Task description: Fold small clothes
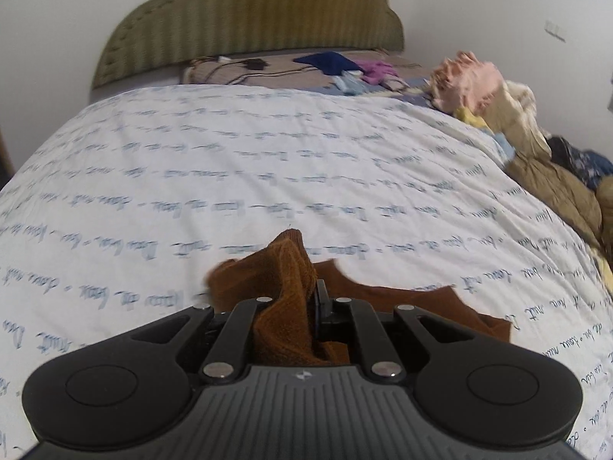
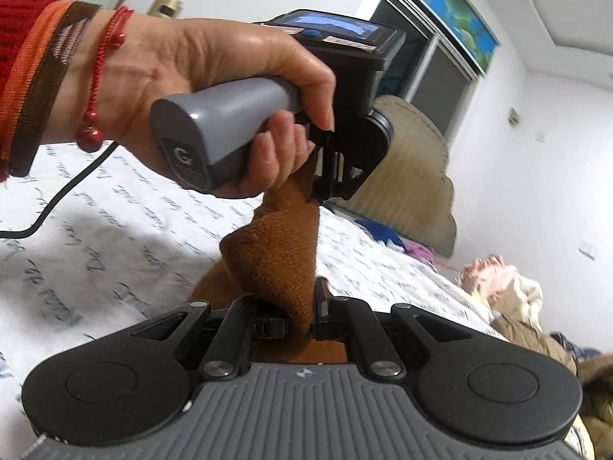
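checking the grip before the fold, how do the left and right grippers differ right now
In the right wrist view, the left gripper sits higher, gripped by a hand, and pinches the top end of the brown cloth. The right gripper sits lower and nearer, clamping the cloth's lower end. Both are shut on the same cloth, above the bed cover.

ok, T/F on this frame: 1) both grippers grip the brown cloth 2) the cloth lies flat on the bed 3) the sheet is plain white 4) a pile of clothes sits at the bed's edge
1) True: left gripper and right gripper are both shut on the brown cloth.
2) False: part of it is lifted off the bed.
3) False: the sheet carries blue script.
4) True: pile of clothes at the right edge.
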A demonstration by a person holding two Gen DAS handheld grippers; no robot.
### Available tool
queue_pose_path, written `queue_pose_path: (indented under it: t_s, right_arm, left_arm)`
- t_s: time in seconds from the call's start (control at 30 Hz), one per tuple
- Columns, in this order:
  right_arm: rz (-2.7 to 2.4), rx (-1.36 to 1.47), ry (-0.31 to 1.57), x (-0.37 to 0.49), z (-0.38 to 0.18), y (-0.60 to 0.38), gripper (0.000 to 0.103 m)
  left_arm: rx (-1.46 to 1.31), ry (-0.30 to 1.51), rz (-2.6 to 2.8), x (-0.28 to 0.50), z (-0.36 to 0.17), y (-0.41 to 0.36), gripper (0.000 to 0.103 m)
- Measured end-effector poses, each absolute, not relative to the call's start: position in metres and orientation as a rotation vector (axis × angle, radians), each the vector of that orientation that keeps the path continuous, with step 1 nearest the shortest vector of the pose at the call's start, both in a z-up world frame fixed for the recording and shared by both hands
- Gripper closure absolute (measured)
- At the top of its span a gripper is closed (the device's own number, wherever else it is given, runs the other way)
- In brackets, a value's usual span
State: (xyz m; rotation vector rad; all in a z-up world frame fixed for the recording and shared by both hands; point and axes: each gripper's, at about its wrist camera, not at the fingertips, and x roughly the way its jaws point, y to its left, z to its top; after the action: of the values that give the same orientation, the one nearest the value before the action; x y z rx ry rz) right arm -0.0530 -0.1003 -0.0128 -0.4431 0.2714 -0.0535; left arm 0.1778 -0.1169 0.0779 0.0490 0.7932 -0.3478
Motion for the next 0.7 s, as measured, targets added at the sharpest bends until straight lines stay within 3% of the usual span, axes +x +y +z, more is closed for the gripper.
queue_pose_path:
  t_s: [0.4,0.7]
  right_arm:
    - [-0.204,-0.247,0.341,-0.055,-0.024,-0.179,0.093]
    - [-0.187,0.159,0.458,-0.05,-0.044,-0.255,0.092]
  left_arm:
    - [0.177,0.805,-0.462,0.173,0.044,-0.226,0.094]
    - [0.214,0.846,-0.534,0.178,0.016,-0.274,0.093]
